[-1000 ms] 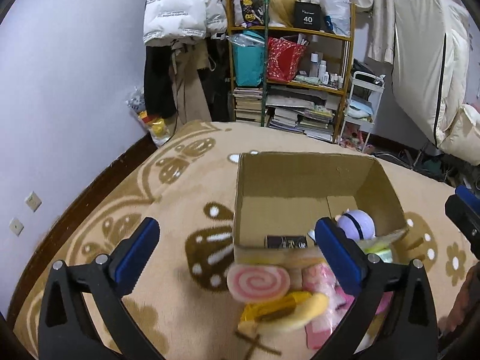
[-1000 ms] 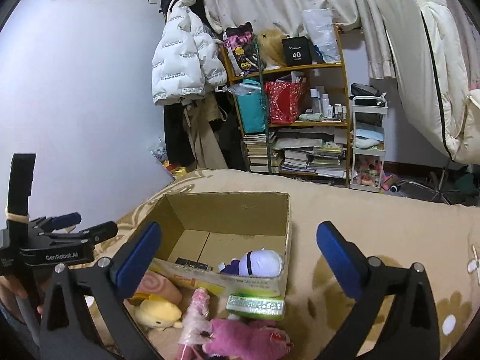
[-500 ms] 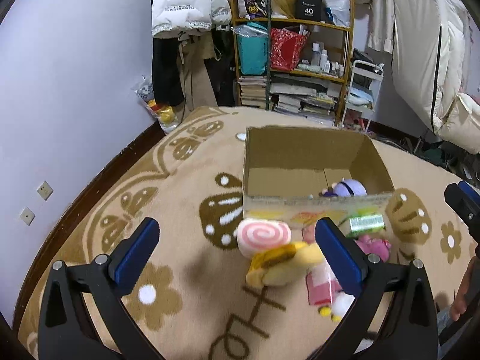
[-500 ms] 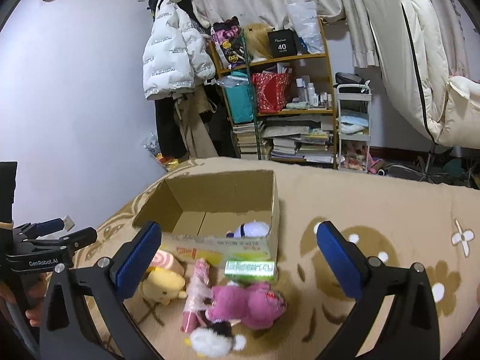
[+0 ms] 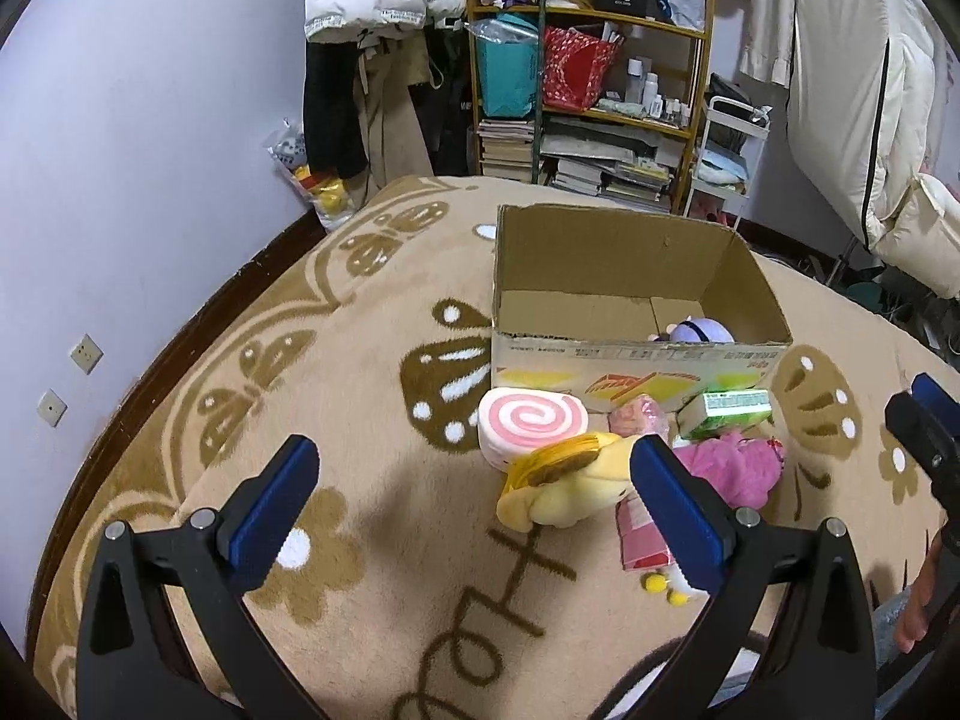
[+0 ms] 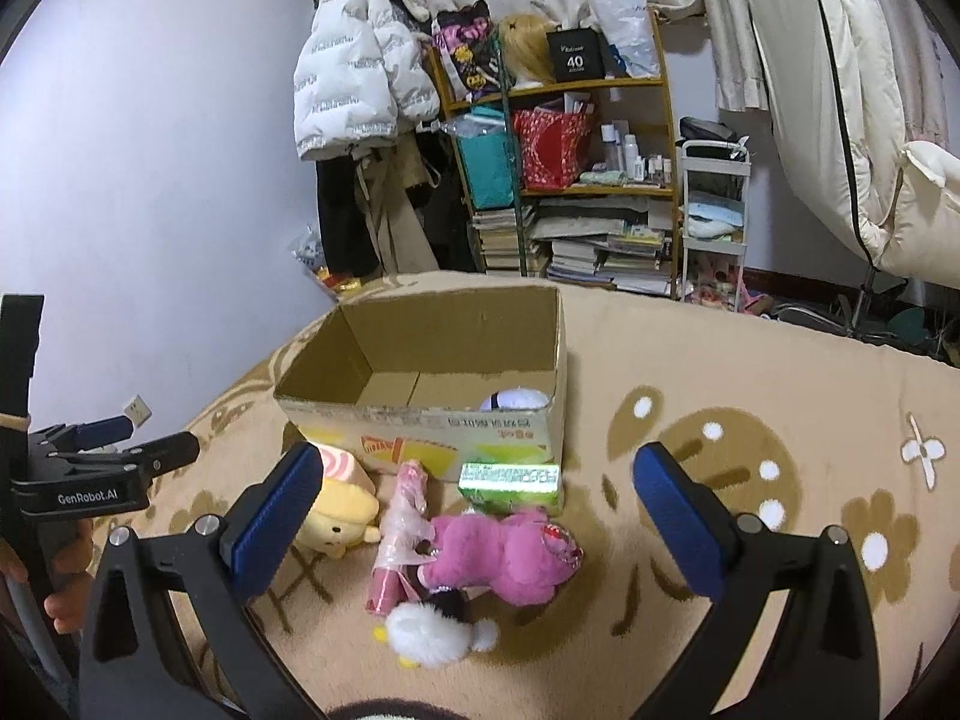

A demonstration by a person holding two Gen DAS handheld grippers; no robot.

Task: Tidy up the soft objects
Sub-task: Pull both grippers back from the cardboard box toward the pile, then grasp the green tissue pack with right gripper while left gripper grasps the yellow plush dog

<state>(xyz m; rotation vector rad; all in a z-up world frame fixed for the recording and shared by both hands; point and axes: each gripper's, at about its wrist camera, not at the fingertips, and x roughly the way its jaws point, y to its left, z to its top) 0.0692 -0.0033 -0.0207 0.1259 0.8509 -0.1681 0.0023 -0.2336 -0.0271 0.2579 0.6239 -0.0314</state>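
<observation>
An open cardboard box (image 5: 636, 354) (image 6: 420, 420) stands on a beige patterned blanket and holds a purple-white plush (image 5: 702, 331) (image 6: 515, 401). In front of it lie a pink swirl-roll plush (image 5: 531, 423), a yellow plush (image 5: 570, 480) (image 6: 342, 510), a pink wrapped item (image 6: 399, 534), a green carton (image 5: 729, 414) (image 6: 510, 480), a pink bear plush (image 6: 510, 552) and a white fluffy plush (image 6: 429, 636). My left gripper (image 5: 474, 516) is open and empty, just left of the yellow plush. My right gripper (image 6: 480, 516) is open and empty above the pink bear.
A cluttered shelf (image 5: 588, 90) with books and bags stands behind the blanket, with coats hanging to its left and a white cart (image 6: 714, 210) to its right. A purple wall runs along the left. The left gripper's body (image 6: 90, 480) shows at the right wrist view's left edge.
Both grippers have pulled back and up from the box. The whole pile of toys in front of the box now shows. Both stay open.
</observation>
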